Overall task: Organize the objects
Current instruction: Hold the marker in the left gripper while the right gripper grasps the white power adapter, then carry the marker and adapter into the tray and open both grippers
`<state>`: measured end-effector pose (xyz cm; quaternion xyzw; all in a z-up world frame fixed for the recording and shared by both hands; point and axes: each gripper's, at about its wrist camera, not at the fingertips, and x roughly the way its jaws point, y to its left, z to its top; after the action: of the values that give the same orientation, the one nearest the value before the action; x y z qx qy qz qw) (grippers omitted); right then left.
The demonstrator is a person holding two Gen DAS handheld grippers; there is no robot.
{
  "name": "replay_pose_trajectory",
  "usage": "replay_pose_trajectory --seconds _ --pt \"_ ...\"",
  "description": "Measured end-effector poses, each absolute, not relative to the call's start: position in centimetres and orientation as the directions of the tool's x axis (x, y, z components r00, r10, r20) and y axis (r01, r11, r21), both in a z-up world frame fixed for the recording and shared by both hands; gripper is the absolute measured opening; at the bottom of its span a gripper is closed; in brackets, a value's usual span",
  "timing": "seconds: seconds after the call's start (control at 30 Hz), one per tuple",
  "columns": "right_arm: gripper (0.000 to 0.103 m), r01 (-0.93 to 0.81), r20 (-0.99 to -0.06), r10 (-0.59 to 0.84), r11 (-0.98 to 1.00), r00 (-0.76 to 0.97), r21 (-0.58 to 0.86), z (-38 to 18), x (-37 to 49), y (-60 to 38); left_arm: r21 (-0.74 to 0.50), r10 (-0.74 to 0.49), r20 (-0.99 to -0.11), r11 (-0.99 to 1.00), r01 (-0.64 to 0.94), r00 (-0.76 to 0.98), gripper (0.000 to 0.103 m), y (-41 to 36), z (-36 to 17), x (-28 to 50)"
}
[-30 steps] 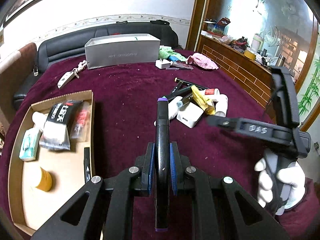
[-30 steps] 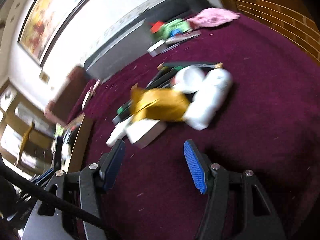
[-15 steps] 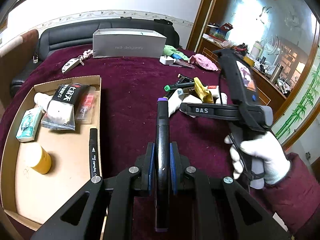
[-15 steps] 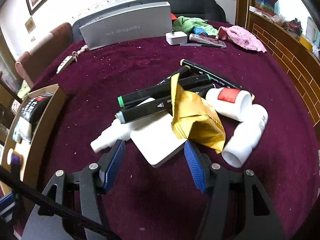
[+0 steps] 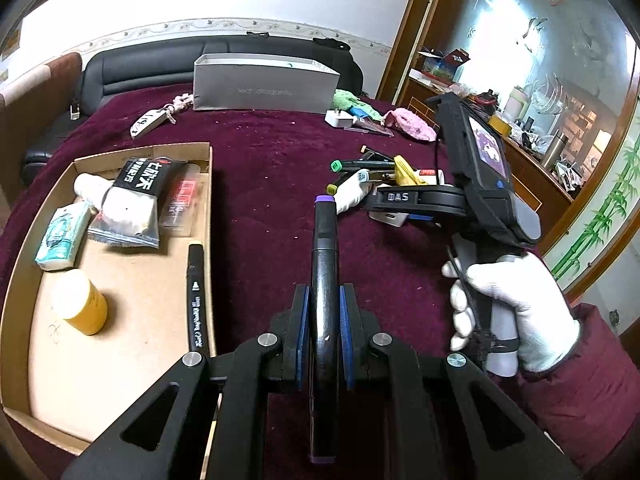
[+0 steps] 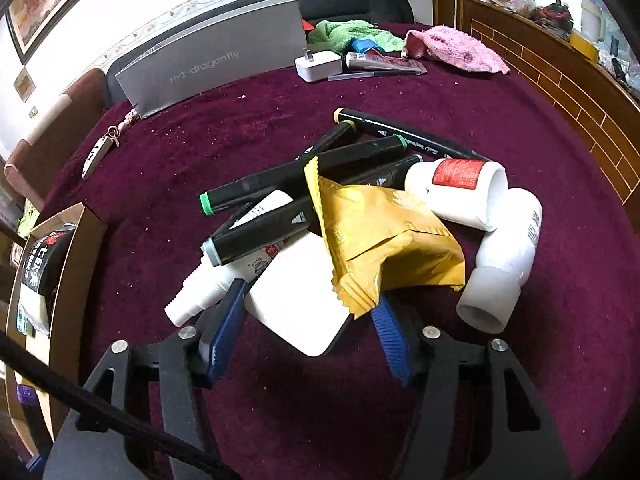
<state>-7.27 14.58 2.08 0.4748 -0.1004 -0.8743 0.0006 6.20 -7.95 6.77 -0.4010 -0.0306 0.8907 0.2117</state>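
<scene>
Crowding the white charger [image 6: 298,304]: gold packet [image 6: 384,236], markers [image 6: 304,168], bottles [image 6: 504,264].

Six black markers show: one purple-capped marker [image 5: 325,280] held aloft, one marker in the cardboard box [image 5: 195,292], four markers in the pile [image 6: 304,170]. Two white pill bottles [image 6: 460,192], one spray bottle [image 6: 224,276], one gold packet [image 6: 384,236], two white chargers [image 6: 298,312].

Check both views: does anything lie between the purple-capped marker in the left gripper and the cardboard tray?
Nothing visible blocks it. The left gripper holds the purple-capped marker just right of the cardboard tray, with only bare cloth between; a black marker lies along the tray's near wall inside.
</scene>
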Motion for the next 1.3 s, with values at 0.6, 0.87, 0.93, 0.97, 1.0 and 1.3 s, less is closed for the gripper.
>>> replay_pose_trajectory --seconds 0.6,0.87,0.93,0.97,1.0,1.3 --pt "0.043 -0.080 -0.751 -0.403 -0.855 -0.523 0.513 3.2 1.3 16.3 -0.222 0.379 -0.674 -0.923 -0.315 -0.634 0.012 -10.7 7.9 9.2" --pt "0.043 -0.011 -0.695 -0.492 -0.812 -0.524 0.583 4.8 4.1 14.5 -0.214 0.347 -0.655 -0.937 -0.276 -0.672 0.012 -12.4 8.9 10.2" --pt "0.043 0.012 -0.687 -0.502 -0.812 -0.525 0.584 5.3 4.4 13.8 -0.214 0.333 -0.649 -0.943 -0.256 -0.684 0.012 -13.3 9.2 10.4" --pt "0.043 0.022 -0.684 -0.507 -0.811 -0.525 0.584 5.5 4.5 13.4 -0.214 0.327 -0.646 -0.945 -0.247 -0.690 0.012 -13.7 9.2 10.5" --pt "0.043 0.038 -0.679 -0.515 -0.810 -0.523 0.585 5.9 4.6 12.8 -0.217 0.320 -0.643 -0.947 -0.236 -0.696 0.012 -14.3 9.4 10.5" --pt "0.044 0.151 -0.646 -0.580 -0.790 -0.496 0.594 8.7 4.9 8.0 -0.241 0.248 -0.624 -0.963 -0.120 -0.741 0.012 -20.1 9.7 10.2"
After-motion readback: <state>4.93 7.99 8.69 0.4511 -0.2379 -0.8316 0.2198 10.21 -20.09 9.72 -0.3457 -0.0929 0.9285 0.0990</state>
